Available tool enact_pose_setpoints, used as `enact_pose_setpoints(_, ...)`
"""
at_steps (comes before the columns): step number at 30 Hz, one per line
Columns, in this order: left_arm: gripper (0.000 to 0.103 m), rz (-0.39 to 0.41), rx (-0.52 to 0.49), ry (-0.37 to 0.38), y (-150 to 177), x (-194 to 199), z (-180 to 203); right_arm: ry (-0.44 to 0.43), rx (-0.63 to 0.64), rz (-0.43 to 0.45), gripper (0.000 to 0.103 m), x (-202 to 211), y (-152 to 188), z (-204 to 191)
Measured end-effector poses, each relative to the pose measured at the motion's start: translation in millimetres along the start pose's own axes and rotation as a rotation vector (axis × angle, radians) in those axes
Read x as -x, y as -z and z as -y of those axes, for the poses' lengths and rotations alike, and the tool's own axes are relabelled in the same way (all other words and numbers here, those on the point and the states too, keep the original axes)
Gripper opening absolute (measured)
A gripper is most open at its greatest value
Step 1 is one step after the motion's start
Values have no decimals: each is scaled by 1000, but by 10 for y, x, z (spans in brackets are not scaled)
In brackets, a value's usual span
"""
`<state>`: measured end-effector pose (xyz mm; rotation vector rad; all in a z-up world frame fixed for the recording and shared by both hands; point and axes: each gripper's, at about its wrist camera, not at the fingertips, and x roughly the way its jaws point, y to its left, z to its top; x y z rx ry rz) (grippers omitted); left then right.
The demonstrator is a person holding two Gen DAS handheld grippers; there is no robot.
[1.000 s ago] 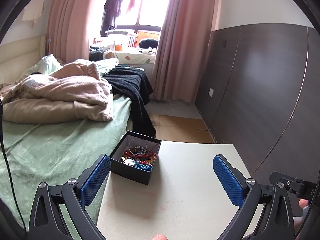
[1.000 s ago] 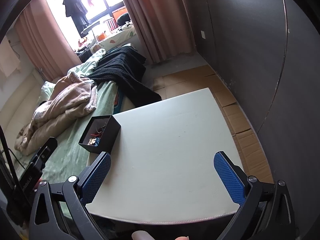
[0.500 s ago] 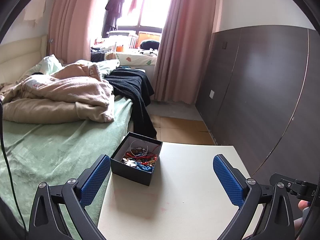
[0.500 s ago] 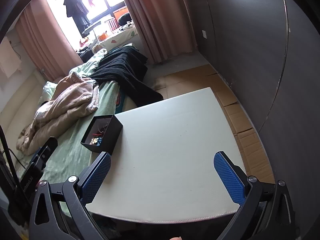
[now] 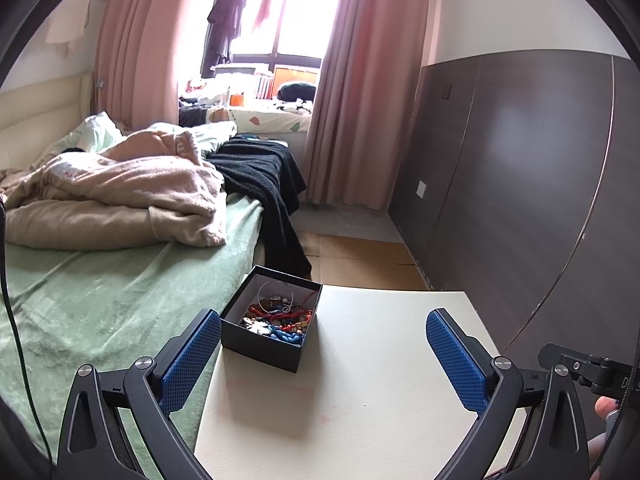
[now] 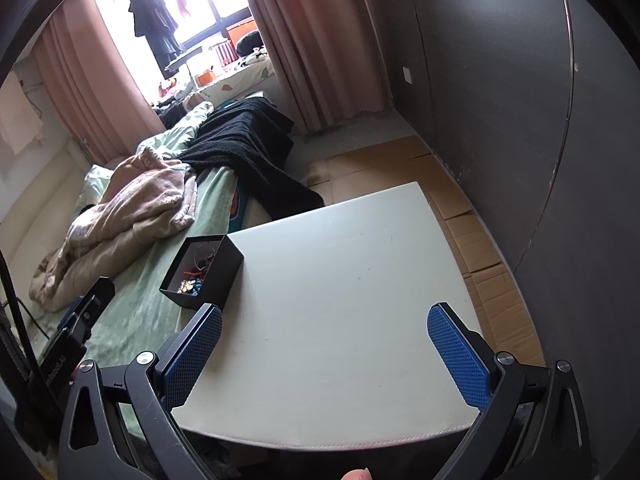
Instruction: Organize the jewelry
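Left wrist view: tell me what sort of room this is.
Most likely a lived-in bedroom. A bed with a green sheet and a rumpled beige blanket runs along the left, pink curtains frame a window hung with clothes, and a black jewelry box sits on a white table beside the bed.

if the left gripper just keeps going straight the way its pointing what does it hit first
Probably the black jewelry box: it sits ahead of the open left gripper, nearer its left finger. Depth is unclear, so it could pass over onto the white table.
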<state>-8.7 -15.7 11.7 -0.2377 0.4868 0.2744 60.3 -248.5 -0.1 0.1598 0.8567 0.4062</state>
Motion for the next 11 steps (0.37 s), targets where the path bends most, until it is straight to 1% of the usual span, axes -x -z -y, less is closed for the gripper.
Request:
enact_pose_setpoints(3, 102, 4, -5, 3, 10, 7, 18, 3, 0, -12, 103, -32, 1, 4)
enact_pose_setpoints(11, 102, -10, 0, 6, 14, -13, 23, 6, -4, -4, 103, -28, -24, 23)
